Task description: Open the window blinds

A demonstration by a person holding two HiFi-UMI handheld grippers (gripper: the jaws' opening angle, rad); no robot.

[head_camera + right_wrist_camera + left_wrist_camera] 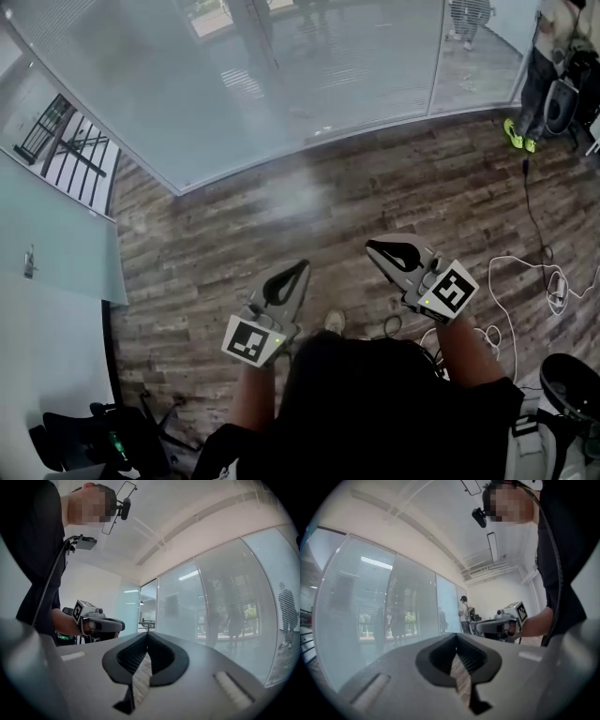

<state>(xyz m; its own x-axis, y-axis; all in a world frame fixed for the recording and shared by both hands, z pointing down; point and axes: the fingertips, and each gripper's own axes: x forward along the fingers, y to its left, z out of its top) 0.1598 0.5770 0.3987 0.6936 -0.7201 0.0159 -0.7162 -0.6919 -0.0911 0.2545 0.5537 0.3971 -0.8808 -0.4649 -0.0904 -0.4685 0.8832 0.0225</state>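
The window blinds [234,84] hang slats-closed behind a tall glass wall across the far side of the wooden floor; they also show in the left gripper view [361,606] and the right gripper view [225,606]. My left gripper [298,267] is held level in front of my body, well short of the glass, shut with nothing between its jaws [456,637]. To its right, my right gripper [370,246] is also level and shut on nothing [147,634]. Each gripper sees the other: the right gripper [497,625] and the left gripper [105,624].
A person in bright yellow shoes [517,136] stands at the far right by the glass, near black gear. White and black cables [525,272] trail over the floor on the right. A frosted glass panel [56,244] and black equipment [94,441] lie to the left.
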